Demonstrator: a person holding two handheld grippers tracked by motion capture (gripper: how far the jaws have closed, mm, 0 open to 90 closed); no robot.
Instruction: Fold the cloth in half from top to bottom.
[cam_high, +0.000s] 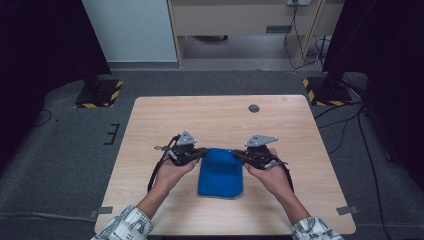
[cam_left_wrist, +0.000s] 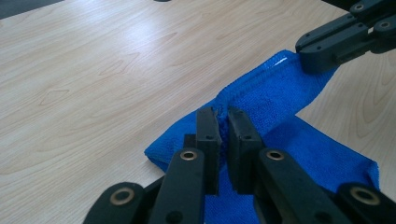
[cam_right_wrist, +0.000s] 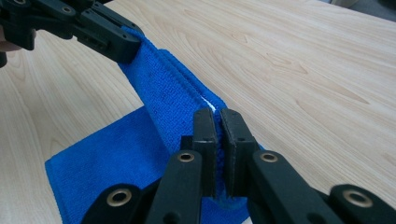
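In the high view my forearms run off the bottom edge, so my patterned sleeves (cam_high: 122, 226) show in part. My left tongs (cam_high: 204, 153) and right tongs (cam_high: 236, 155) cover the far corners of the blue microfibre cloth (cam_high: 220, 172) they pinch. In my left gripper view, the lower right edge crops the cloth. The small dark round mark (cam_high: 254, 108) on the light wooden desk (cam_high: 165, 120) is too small to identify.
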